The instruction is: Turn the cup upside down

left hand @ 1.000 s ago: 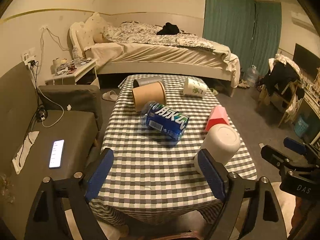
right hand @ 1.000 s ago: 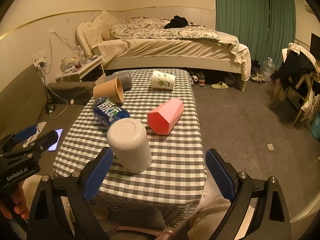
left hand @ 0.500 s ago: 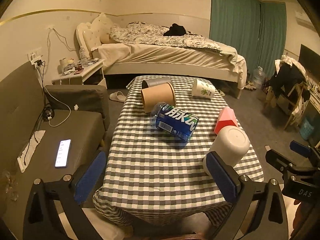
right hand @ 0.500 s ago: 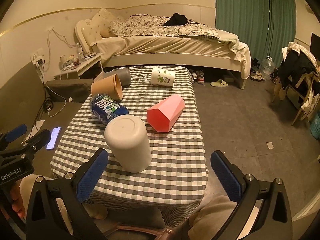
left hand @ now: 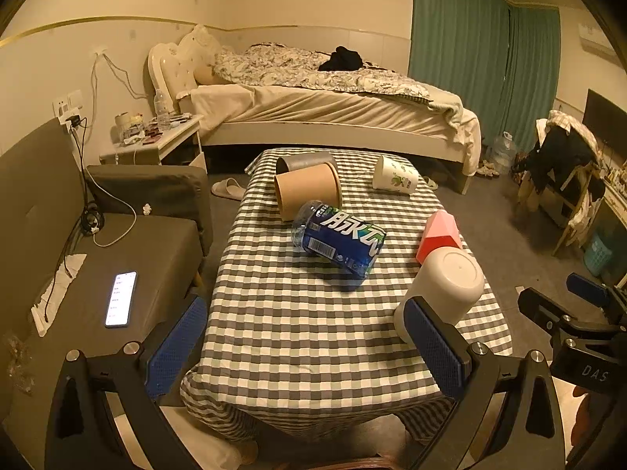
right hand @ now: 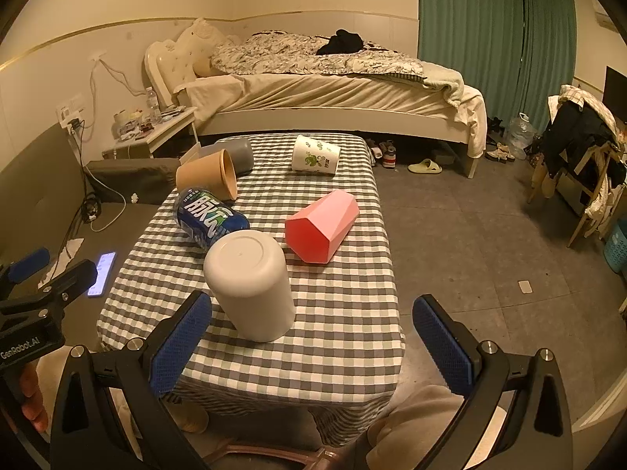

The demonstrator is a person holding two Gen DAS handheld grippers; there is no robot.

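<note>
A plain white cup (right hand: 250, 282) stands upside down, base up, near the front of the checkered table (right hand: 345, 337); it also shows in the left wrist view (left hand: 444, 288). A pink faceted cup (right hand: 322, 225), a tan cup (right hand: 207, 174), a grey cup (right hand: 237, 153) and a white printed cup (right hand: 316, 154) lie on their sides. My right gripper (right hand: 311, 344) is open and empty, held back at the table's front edge, apart from the white cup. My left gripper (left hand: 301, 346) is open and empty at the front left edge.
A blue bottle (left hand: 339, 239) lies on its side mid-table. A dark sofa with a lit phone (left hand: 121, 298) is at the left. A bed (left hand: 333, 102) stands behind the table, a nightstand (left hand: 156, 143) at back left, a chair with clothes (right hand: 584, 149) at right.
Both grippers have drawn back from the table and a little upward; the white cup stays standing upside down. Nothing on the table has moved.
</note>
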